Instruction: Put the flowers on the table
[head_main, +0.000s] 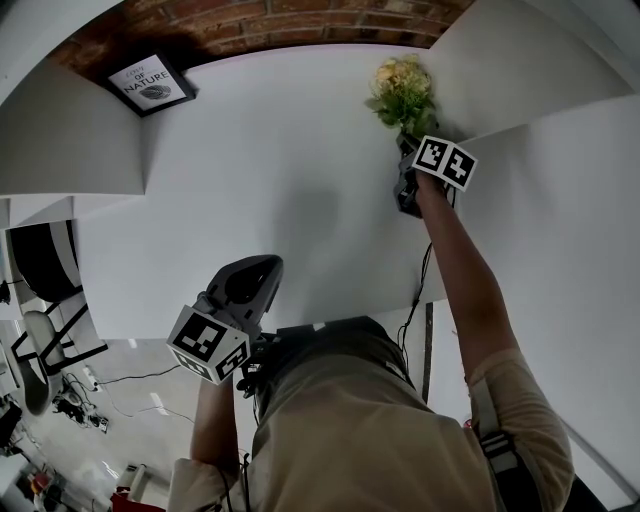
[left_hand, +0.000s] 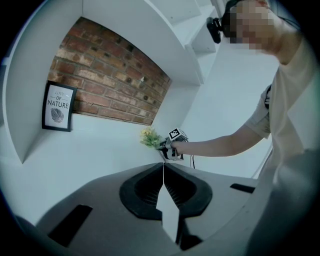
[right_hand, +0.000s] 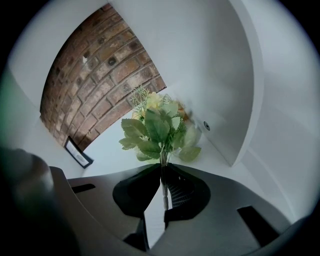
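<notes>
Two tongs are seen, one in each hand. The right tongs (right_hand: 163, 166) are clenched on the thin stem (right_hand: 164, 192) of the flowers (right_hand: 159, 131). The stem is pinched between the jaws and runs on down the gap behind them. The green leaves and pale yellow blooms are carried upright just beyond the jaw tips.

From the head view, the bunch is held at the far right of the white bench (head_main: 280, 180), near the white side panel (head_main: 520, 70) and not far from the brick wall (head_main: 280, 20) at the back. Whether the stem's end touches the bench cannot be told. The right arm (head_main: 460, 270) is stretched far forward, and the marker cube (head_main: 445, 160) is seen just behind the bunch.

The left tongs (left_hand: 163, 164) are clenched, jaw against jaw, with nothing gripped between them. They are held near the person at the left, over the bench's near edge and well apart from the flowers. A framed picture (head_main: 152, 84) is propped at the far left of the bench, against the brick wall.
</notes>
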